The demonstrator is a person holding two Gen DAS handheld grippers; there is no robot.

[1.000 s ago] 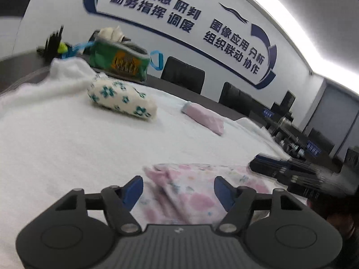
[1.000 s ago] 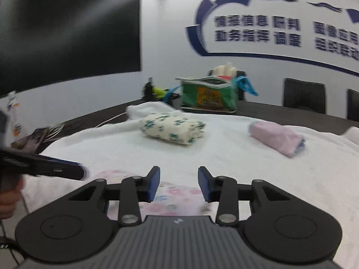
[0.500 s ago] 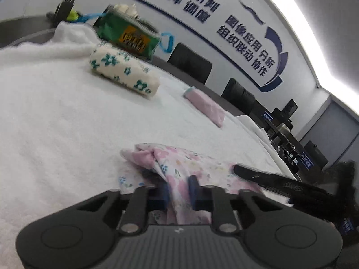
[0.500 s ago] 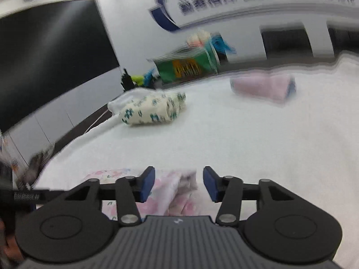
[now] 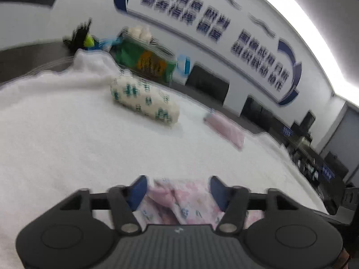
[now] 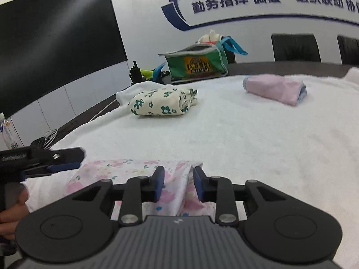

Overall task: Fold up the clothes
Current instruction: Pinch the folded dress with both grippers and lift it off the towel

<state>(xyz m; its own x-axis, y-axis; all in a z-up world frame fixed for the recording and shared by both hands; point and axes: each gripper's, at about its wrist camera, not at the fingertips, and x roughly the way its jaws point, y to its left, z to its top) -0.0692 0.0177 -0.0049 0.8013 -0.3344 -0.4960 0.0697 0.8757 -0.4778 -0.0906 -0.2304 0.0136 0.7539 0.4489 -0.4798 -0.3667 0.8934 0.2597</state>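
A pink floral garment [image 6: 125,172] lies on the white towel-covered table [image 6: 246,139] near its front edge. My right gripper [image 6: 178,182] is low over the garment's right part. Its jaws are narrowed with a raised fold of the cloth between the blue pads, and a gap still shows. My left gripper [image 5: 178,191] stands open over the same garment [image 5: 179,199], with its pads wide apart on either side of the cloth. In the right wrist view the left gripper [image 6: 65,159] sits at the garment's left edge, held by a hand [image 6: 13,204].
A folded cream garment with green flowers [image 6: 161,103] and a folded pink garment [image 6: 276,87] lie further back on the towel. Behind them stands a green bag [image 6: 197,62]. Black chairs [image 6: 296,47] line the far side. A bottle [image 6: 9,132] is at the left.
My left gripper, shut on the floral garment half a second ago, has opened wide and let it go. My right gripper's jaws have narrowed around a fold of the cloth.
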